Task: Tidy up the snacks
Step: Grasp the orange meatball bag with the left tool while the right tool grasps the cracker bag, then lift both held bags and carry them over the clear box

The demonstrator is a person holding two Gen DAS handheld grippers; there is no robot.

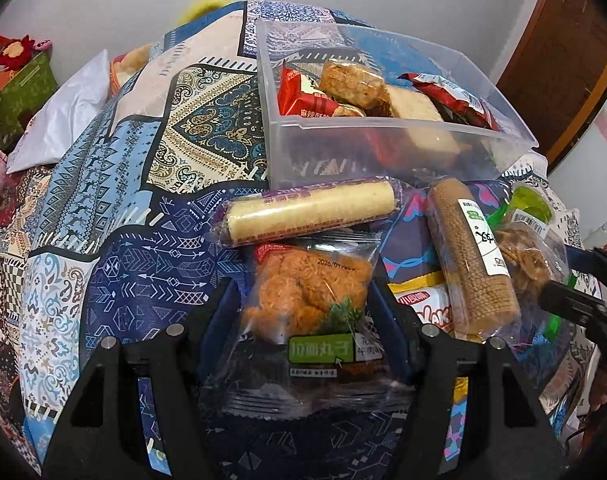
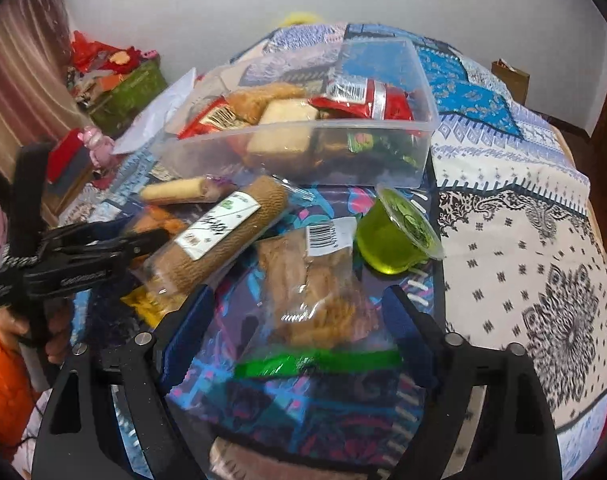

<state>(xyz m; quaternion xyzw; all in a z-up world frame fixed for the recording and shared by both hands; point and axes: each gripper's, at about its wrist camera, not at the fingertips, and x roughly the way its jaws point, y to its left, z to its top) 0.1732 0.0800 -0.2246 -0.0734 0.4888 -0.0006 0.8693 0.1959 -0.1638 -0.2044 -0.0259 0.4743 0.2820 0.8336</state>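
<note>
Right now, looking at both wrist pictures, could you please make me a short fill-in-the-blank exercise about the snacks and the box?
1. The red packets lie inside the clear plastic ____.
2. The jelly cup lying on its side is ____ in colour.
3. The packet of orange noodle balls lies between the fingers of the ____ gripper.
4. The label on the long brown roll is ____.

Missing words: box; green; left; white

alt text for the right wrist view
The right gripper straddles a clear bag of fried snacks on a patterned cloth, not pressing it. Beyond lie a green jelly cup and a clear bin holding snacks.
</note>
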